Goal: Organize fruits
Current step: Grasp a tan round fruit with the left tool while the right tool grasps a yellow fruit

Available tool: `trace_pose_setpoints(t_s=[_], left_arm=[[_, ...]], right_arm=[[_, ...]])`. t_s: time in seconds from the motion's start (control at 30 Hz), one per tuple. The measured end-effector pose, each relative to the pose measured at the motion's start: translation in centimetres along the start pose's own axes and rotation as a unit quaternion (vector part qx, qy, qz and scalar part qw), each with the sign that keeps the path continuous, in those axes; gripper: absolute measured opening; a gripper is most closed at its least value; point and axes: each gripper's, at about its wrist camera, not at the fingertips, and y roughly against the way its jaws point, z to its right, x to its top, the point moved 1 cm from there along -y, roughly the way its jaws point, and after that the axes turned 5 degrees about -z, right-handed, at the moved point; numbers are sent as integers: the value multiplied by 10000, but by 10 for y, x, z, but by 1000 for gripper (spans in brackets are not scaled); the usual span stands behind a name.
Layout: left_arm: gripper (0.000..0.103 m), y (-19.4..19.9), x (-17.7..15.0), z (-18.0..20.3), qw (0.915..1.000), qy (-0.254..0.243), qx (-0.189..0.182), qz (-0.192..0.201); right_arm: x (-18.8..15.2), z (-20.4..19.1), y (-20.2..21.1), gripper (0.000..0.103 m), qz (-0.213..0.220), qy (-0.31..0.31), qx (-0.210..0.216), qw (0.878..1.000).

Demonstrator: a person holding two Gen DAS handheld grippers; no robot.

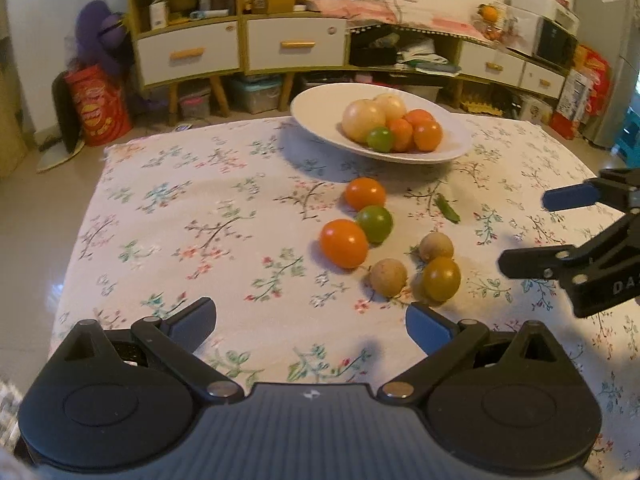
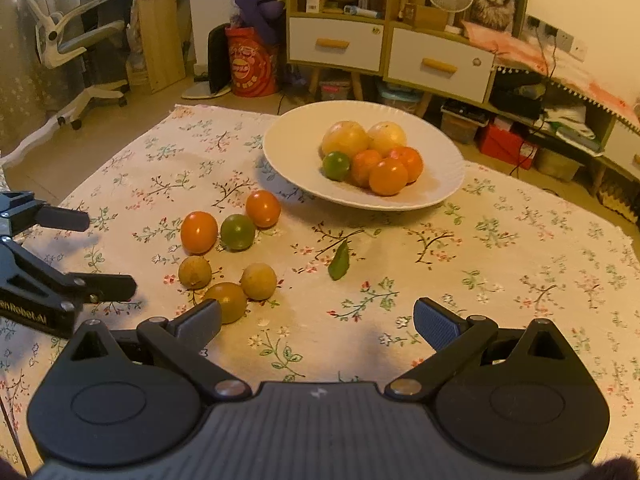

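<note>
Left wrist view: left hand-held gripper [image 1: 310, 326] gaped wide, empty, above the counter [image 1: 180, 216]. Six loose fruits [image 1: 344, 243] lay ahead, cluster running near-to-far toward the white plate [image 1: 316, 110].

Right wrist view: right hand-held gripper [image 2: 318, 324] spread wide, empty; loose fruits [image 2: 199, 232] sat front-left, leaf [image 2: 339, 263] lengthwise toward the plate [image 2: 296, 148].

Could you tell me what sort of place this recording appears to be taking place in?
Most likely a home living room: a table with a floral tablecloth holding a fruit plate, a drawer cabinet cluttered with household items, and a desk chair.
</note>
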Motion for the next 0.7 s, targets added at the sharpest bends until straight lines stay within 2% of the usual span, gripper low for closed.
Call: trace_pose_setpoints(t_s=[0.1, 0.17, 0.47, 0.7], left_arm=[[80, -6, 4, 3, 9999, 0, -110, 23], [66, -10, 6, 5, 9997, 15, -228, -13], [37, -22, 11, 19, 9985, -130, -524, -90], [23, -32, 14, 27, 9980, -233, -542, -221]], right_arm=[[2, 0, -7, 98, -76, -20, 113, 9999], [3, 0, -12, 92, -152, -95, 166, 9997], [7, 5, -27, 70, -325, -299, 252, 9987], [5, 6, -36, 63, -448, -134, 148, 9988]])
